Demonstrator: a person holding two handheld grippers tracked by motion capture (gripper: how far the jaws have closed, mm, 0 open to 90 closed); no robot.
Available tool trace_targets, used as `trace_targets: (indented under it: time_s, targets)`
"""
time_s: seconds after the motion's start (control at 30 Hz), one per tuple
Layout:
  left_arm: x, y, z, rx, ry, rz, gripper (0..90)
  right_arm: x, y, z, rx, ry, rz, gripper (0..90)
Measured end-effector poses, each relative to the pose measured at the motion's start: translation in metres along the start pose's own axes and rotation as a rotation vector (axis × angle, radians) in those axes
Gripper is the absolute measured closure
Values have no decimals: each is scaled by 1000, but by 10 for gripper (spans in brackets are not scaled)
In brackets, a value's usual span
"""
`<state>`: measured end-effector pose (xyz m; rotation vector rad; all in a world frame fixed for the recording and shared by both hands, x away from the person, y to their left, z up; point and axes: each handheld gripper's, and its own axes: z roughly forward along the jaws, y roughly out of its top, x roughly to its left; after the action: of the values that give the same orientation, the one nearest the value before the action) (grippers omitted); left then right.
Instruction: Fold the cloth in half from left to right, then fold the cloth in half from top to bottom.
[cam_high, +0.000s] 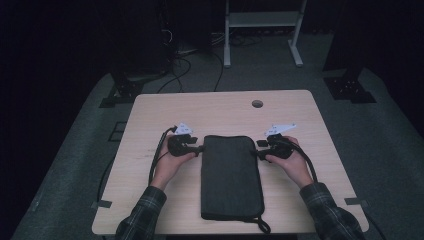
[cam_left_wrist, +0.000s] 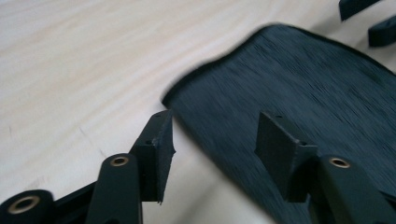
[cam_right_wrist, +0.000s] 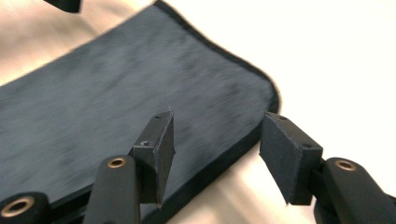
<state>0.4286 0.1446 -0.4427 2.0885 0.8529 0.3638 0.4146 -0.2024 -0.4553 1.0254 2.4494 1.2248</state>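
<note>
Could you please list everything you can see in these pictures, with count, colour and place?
pouch: one, dark grey fabric, flat at the table's middle, lengthwise away from the person, a loop at its near corner.
table: one, light wood, with a round hole near its far edge.
frame: one, white metal, on the floor beyond the table.
left gripper: one, black, jaws apart at the pouch's left far corner.
right gripper: one, black, jaws apart at the pouch's right far corner.
sleeves: two, plaid, at the near edge.

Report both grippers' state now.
Left gripper: open, jaws straddling the edge of the dark pouch, not gripping.
Right gripper: open at the pouch's far corner, holding nothing.
</note>
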Motion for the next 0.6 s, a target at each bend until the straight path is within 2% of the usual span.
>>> trace_targets:
  time_s: [0.03, 0.07, 0.1, 0.13, 0.17, 0.2, 0.23, 0.4, 0.43, 0.53, 0.6]
  targets:
    - [1, 2, 3, -3, 6, -6, 435, -8, 4, 8, -4, -14, 14, 439]
    - [3, 4, 6, -7, 10, -9, 435, -8, 4, 8, -4, -14, 14, 439]
    - [9, 9, 14, -3, 14, -18, 431, -16, 8, 16, -5, -25, 34, 442]
    - [9, 9, 14, -3, 14, -18, 430, -16, 8, 16, -5, -25, 34, 442]
    - [13, 11, 22, 2, 17, -25, 430, -24, 12, 23, -5, -30, 53, 448]
    - [13, 11, 22, 2, 17, -25, 430, -24, 12, 23, -5, -30, 53, 448]
    - [18, 13, 30, 15, 21, -34, 430, -30, 15, 29, 4, -45, 62, 456]
    - [26, 10, 43, 37, 37, -58, 442, -40, 20, 40, 16, -41, 84, 486]
    - [27, 7, 48, 62, 42, -55, 446, -40, 21, 43, 25, -37, 71, 489]
    - [28, 4, 52, 84, 45, -53, 450, -40, 21, 47, 46, -39, 46, 498]
    - [28, 3, 53, 77, 41, -58, 466, -39, 20, 49, 53, -41, 34, 506]
